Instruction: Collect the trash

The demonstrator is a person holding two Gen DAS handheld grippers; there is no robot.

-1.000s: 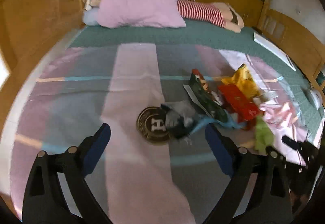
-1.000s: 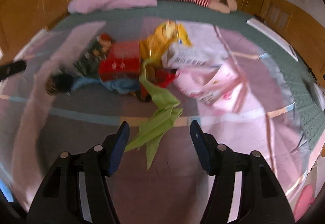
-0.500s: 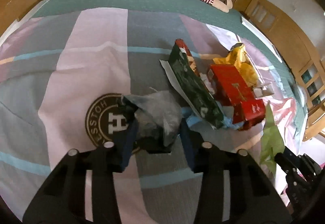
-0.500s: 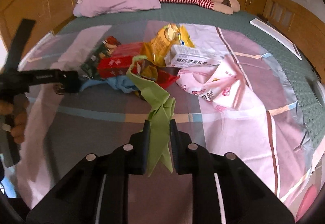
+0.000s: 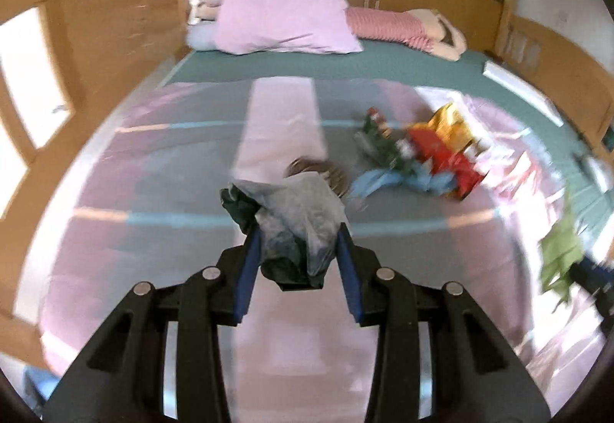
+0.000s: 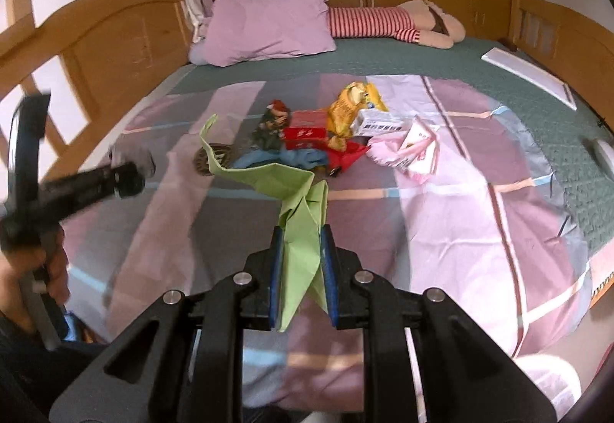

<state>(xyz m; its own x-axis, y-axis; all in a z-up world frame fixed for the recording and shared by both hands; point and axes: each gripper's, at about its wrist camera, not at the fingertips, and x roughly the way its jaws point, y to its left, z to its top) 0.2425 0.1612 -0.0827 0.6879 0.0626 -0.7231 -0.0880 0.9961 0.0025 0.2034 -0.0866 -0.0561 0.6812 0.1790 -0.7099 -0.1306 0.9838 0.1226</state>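
My left gripper (image 5: pixel 299 242) is shut on a crumpled grey and dark plastic bag (image 5: pixel 295 216), lifted off the striped bedspread (image 5: pixel 153 231). My right gripper (image 6: pixel 301 242) is shut on a folded green paper (image 6: pixel 299 208) that hangs up and to the left of the jaws. More trash lies in a heap in the middle of the bed: a red box (image 6: pixel 305 135), a yellow snack bag (image 6: pixel 351 104), a dark green wrapper (image 6: pixel 270 127), a blue wrapper (image 6: pixel 284 156), a white carton (image 6: pixel 378 122) and a pink bag (image 6: pixel 412 150). The left gripper shows blurred at the left of the right wrist view (image 6: pixel 130 173).
A round dark emblem (image 6: pixel 213 158) marks the bedspread beside the heap. A pink pillow (image 5: pixel 284 20) and a striped soft toy (image 6: pixel 383 22) lie at the far end of the bed. Wooden bed boards (image 5: pixel 96 39) run along the left. A hand (image 6: pixel 42 265) holds the left tool.
Both grippers closed, the left on the plastic bag, the right on the green paper. Both have since pulled back and up from the heap with their pieces.
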